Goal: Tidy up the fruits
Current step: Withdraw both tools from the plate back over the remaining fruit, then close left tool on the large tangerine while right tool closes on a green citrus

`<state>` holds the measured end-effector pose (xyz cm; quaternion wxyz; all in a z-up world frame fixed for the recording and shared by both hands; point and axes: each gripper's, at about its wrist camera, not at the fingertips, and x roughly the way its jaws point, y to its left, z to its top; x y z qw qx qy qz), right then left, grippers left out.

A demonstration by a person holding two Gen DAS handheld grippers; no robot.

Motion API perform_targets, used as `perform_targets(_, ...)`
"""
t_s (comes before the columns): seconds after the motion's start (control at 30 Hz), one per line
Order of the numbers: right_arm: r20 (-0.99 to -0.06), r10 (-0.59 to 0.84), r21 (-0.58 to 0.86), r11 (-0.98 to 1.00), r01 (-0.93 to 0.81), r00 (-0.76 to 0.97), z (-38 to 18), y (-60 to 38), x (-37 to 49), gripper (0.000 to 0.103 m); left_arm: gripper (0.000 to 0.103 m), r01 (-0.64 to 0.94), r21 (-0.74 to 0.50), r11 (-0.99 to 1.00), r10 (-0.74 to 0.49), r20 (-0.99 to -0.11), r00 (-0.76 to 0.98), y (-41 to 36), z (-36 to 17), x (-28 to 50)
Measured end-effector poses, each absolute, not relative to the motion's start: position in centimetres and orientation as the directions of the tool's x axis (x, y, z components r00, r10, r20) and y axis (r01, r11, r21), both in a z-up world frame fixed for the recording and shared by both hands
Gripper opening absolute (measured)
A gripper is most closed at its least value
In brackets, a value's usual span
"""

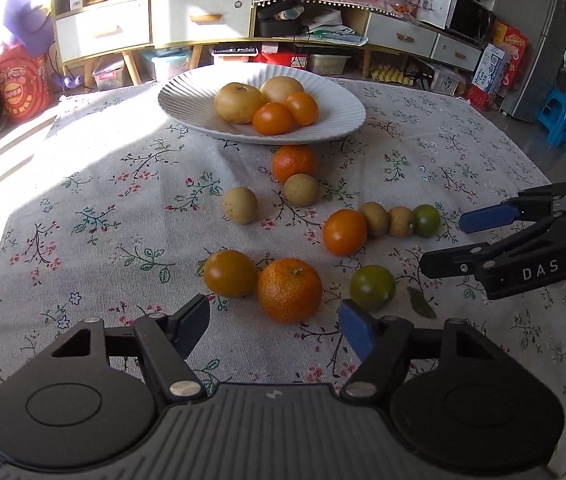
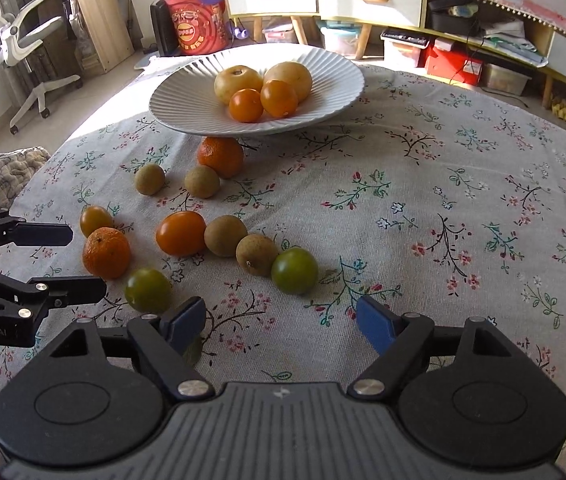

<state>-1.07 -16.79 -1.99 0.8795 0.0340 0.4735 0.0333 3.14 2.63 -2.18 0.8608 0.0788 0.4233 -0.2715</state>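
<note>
L gripper agape nr mandarin

white ribbed plate; floral grey tablecloth

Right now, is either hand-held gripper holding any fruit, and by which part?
Nothing is held. The left hand-held gripper and the right hand-held gripper are both open above the tablecloth, with no fruit between their fingers.
</note>
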Motion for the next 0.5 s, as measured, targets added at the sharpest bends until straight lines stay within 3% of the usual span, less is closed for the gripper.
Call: perform_targets(0.5, -0.818, 0.076, 0.079, 0.997, -0.020, 0.570, -1.86, -16.91, -0.44, 0.056, 0.040, 0.536, -0.132, 0.834, -0.432, -0.760, 0.485, 1.93, -2.50, 3.79)
